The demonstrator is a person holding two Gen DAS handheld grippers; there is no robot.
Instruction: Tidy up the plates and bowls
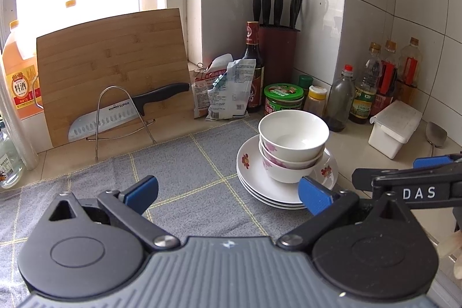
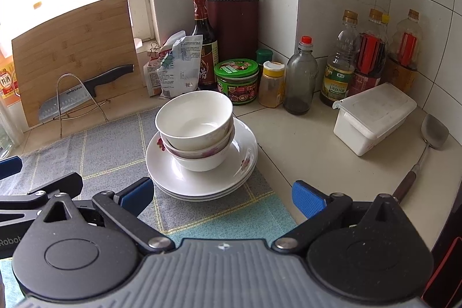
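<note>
The left claw (image 1: 228, 194) gapes wide and holds nothing; the right claw (image 2: 222, 197) is spread wide and empty too. From the right wrist, the bowls (image 2: 196, 129) sit nested at 12 o'clock on stacked plates (image 2: 202, 181), which rest on the grey cloth (image 2: 109, 152) at the tabletop (image 2: 311, 152) edge. A white box (image 2: 375, 117) lies at 2 o'clock.
</note>
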